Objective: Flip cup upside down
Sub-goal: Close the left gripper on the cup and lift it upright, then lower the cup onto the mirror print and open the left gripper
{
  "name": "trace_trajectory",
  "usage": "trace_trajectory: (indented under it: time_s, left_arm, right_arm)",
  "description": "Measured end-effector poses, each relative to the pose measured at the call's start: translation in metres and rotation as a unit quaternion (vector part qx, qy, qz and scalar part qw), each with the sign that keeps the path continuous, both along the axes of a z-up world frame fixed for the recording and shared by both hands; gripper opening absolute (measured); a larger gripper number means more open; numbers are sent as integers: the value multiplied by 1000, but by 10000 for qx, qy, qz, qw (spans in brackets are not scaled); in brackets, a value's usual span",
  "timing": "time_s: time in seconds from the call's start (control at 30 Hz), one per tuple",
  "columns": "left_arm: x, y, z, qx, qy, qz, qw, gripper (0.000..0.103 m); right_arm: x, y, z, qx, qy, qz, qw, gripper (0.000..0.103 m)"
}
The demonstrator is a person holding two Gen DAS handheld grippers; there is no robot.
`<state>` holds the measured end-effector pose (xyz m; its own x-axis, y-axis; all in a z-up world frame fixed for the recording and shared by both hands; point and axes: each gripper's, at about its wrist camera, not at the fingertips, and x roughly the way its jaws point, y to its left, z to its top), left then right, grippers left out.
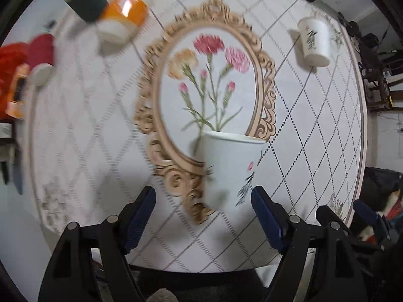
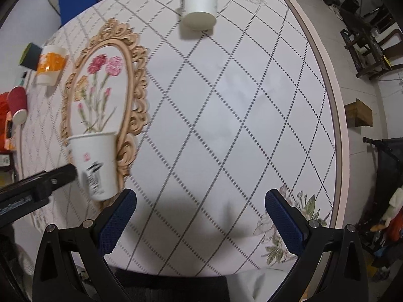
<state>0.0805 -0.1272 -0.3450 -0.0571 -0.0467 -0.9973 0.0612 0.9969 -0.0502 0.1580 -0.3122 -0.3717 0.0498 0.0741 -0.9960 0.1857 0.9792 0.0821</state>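
White paper cup (image 1: 230, 170) sitting rim-down on the flowered tablecloth (image 1: 314, 130), between the wide-open left gripper (image 1: 202, 211) fingers, apparently untouched. Right gripper (image 2: 200, 214) also spread wide, holding nothing

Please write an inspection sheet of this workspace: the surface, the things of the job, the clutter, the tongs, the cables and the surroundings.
Surface: round table under a white cloth with a dotted diamond grid and a printed flower frame.
Job's things: near white paper cup, wide rim at top in frame; far white cup near the opposite edge.
Clutter: orange-banded cup, red cup, dark block, all at the left.
Tongs: left tongs open, the near cup just ahead between the fingers; right tongs open over bare cloth.
Cables: nothing seen on the table.
Surroundings: dark wooden chairs beyond the table.
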Motion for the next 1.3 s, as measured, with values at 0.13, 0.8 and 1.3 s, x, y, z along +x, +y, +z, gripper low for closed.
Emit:
trace_trajectory:
  time_s: [0.13, 0.8, 1.3]
  left_arm:
    - [15, 23, 38, 168, -197, -4, 9997, 77]
    - [27, 113, 166, 100, -1038, 270, 9942, 77]
    - [56, 171, 55, 830, -909, 614, 9905, 100]
  right_arm:
    - [-10, 16, 18, 201, -48, 83, 9998, 103]
    - [-61, 72, 148, 780, -773, 395, 9932, 103]
    - [-20, 166, 85, -2289, -698, 4647, 8525, 103]
